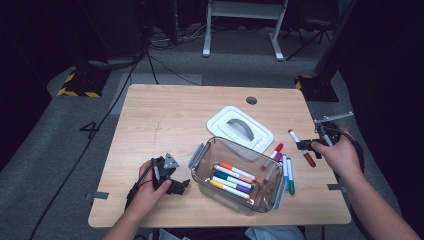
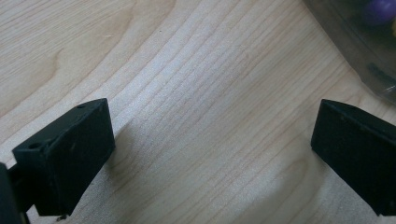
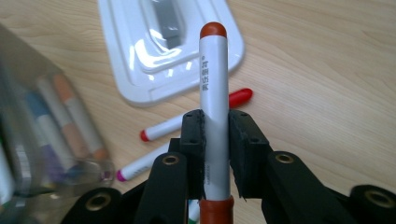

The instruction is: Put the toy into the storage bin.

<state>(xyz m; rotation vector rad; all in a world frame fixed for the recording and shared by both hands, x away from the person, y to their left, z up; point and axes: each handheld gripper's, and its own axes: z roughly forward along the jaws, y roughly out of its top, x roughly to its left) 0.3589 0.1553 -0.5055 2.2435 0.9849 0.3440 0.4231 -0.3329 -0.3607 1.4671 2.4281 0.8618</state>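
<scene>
Right now the red-capped marker (image 3: 215, 107) sits clamped in the right gripper (image 3: 215, 140), lifted above the table's (image 1: 165, 115) right edge — loose markers (image 1: 285, 167), white lid (image 1: 240, 128) and clear box (image 1: 235, 175) lie alongside. Left gripper (image 1: 167, 175) rests beside the box, jaws apart, empty.

Readable marks: two

A white "4" is painted on the grey floor (image 1: 60, 150) left of the table (image 1: 165, 115); small printed characters run down the red-capped marker (image 3: 214, 93), too small to read.

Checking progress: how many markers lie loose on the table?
4, all just right of the clear box: a red marker, a magenta marker beside it, then a blue marker and a green marker. The box wall may hide more.
</scene>
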